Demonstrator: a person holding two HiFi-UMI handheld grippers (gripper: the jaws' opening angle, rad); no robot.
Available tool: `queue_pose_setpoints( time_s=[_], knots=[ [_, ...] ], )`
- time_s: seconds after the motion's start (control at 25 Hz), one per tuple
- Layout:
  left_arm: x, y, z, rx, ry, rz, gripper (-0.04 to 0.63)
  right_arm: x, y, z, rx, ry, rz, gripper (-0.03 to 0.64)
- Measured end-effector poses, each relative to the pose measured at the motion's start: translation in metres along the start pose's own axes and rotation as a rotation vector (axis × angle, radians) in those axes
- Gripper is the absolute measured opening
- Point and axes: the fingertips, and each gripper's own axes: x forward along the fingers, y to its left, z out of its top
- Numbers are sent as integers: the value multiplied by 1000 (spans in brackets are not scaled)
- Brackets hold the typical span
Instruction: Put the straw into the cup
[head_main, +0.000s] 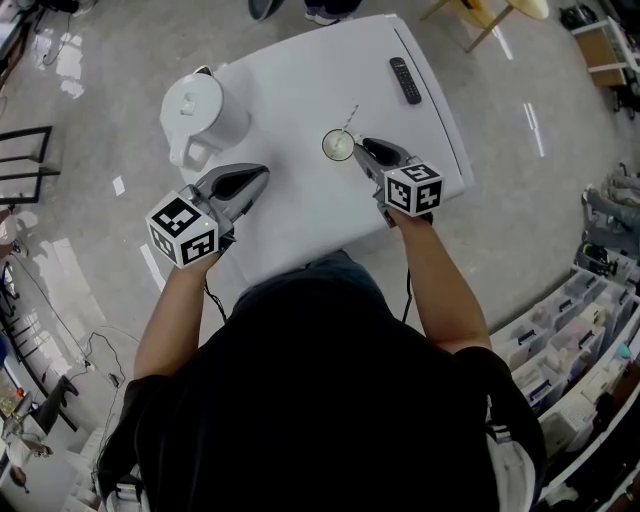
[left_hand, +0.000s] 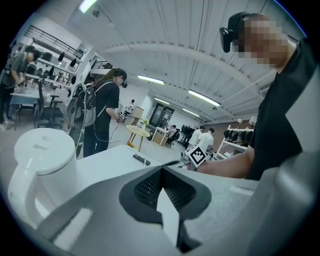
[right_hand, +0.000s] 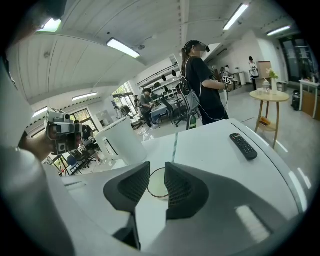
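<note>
A clear glass cup (head_main: 339, 146) stands on the white table (head_main: 300, 210). A thin straw (head_main: 349, 122) rises out of it and leans toward the far side. My right gripper (head_main: 360, 146) sits just right of the cup, open by a narrow gap with nothing between the jaws. In the right gripper view the cup's rim (right_hand: 157, 184) shows through that gap of the right gripper (right_hand: 157, 176), and the straw (right_hand: 175, 146) slants up beyond it. My left gripper (head_main: 262, 172) hovers over the table's left part, well apart from the cup. Its jaws meet, so the left gripper (left_hand: 161, 172) is shut and empty.
A white kettle (head_main: 200, 115) stands at the table's far left corner, close ahead of the left gripper. A black remote (head_main: 404, 80) lies near the far right edge. Other people and a small round table (right_hand: 269, 95) stand beyond the table.
</note>
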Motion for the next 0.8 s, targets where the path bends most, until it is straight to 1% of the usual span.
queue_pose_setpoints(
  time_s=[0.8],
  knots=[
    [-21,-18,15,52,-20,-31,2,-37,23,12,-6,-50,-37,118]
  ],
)
